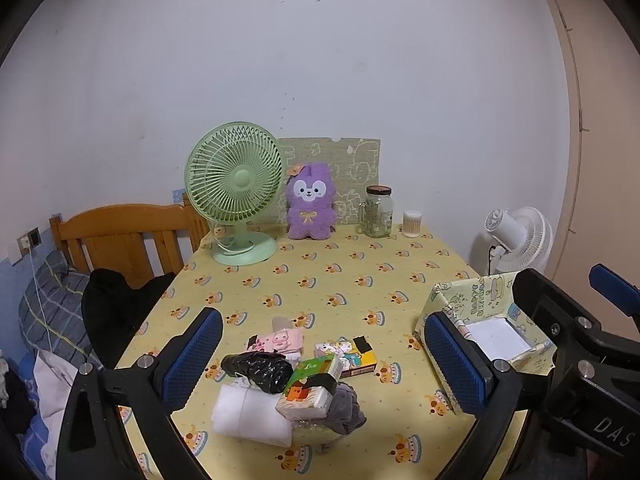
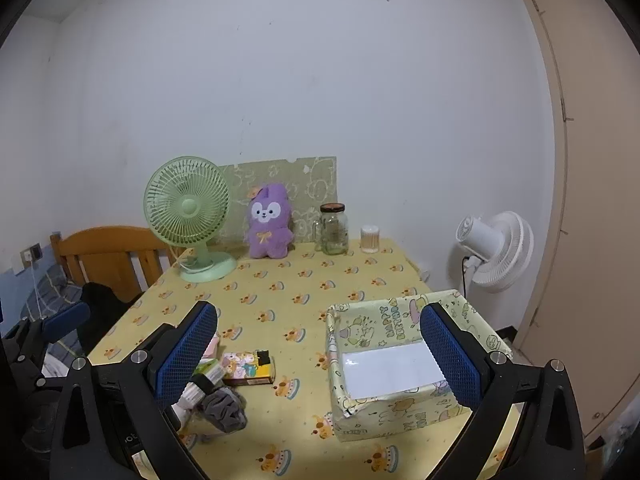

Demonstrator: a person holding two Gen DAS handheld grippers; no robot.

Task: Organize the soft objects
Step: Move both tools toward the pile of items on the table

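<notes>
Both hand-held grippers hover wide open and empty: the left hand-held gripper [image 1: 324,354] above a heap [image 1: 288,384] of soft things, with a white cloth [image 1: 250,414], a black bag [image 1: 258,370] and a tissue pack [image 1: 310,386], on the yellow surface [image 1: 340,280]; the right hand-held gripper [image 2: 318,352] before the empty paper-lined box [image 2: 400,408]. Loosely stacked, the heap could topple if one piece is pulled, and the light box might slide.
</notes>
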